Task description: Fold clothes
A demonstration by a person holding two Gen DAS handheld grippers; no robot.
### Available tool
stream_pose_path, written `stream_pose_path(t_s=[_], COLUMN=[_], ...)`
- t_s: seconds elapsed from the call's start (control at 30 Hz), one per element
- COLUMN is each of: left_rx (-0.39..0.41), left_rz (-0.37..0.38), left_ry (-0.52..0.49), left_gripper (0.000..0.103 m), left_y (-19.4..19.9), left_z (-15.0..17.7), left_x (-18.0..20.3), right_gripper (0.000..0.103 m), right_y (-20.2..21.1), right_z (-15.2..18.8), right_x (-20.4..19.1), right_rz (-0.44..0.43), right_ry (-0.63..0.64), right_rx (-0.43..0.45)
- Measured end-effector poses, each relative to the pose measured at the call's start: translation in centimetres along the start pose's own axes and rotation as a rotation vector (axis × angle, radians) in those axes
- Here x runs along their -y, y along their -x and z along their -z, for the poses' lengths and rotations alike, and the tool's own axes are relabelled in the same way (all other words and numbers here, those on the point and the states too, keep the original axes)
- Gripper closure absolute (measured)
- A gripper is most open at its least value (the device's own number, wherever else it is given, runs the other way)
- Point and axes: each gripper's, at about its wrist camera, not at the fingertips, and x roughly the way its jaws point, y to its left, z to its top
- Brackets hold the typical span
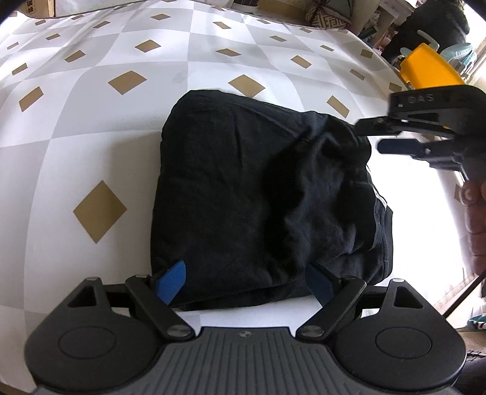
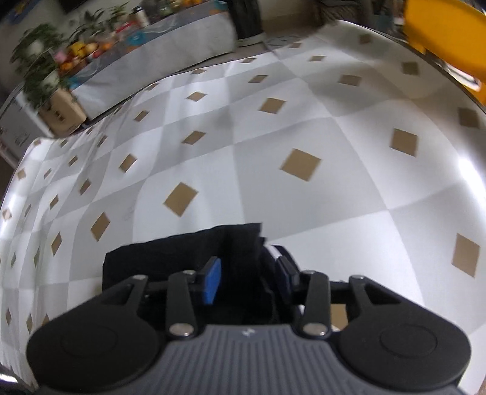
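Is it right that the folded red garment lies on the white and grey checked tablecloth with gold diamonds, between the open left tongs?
Not quite: the folded garment is black, not red, as the left wrist view shows. The rest holds: it lies on the white and grey checked tablecloth with gold diamonds, its near edge between the open left tongs.

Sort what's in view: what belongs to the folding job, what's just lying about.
Job: black garment, left gripper, right gripper, table.
Lying about: yellow bin, plants, cardboard box, cushion.
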Motion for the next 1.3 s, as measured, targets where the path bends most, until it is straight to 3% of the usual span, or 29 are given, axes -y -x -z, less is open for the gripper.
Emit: stream_pose_path(t_s=[0.13, 0.3, 0.5, 0.8, 1.3], left_rx=[0.004, 0.003, 0.005, 0.01, 0.008], left_rz=[-0.006, -0.027, -0.034, -0.111, -0.257], left_ry=[-0.006, -0.045, -0.078, -0.09, 0.037], left_gripper=[0.017, 0.017, 0.017, 0.016, 0.012], left_y=[-0.5, -1.4, -1.5, -1.0, 1.6], left_z=[-0.1, 0.1, 0.4, 0.4, 1.3], left_x=[0.0, 0.3, 0.2, -1.9, -10.0], right_gripper=[0.054, 0.053, 0.054, 0.053, 0.051], right_y=[0.4, -0.4, -2.8, -4.9, -6.9], right_z=[0.5, 2.0, 3.2, 4.1, 5.5], right_x=[1.7, 2.3, 1.5, -3.5, -13.2], right_rz=[0.004, 0.079, 0.027, -0.01, -0.099], right_ry=[-0.044, -0.035, -0.05, 0.072, 0.222], right_rx=[-0.047, -0.154, -0.259, -0.318, -0.324])
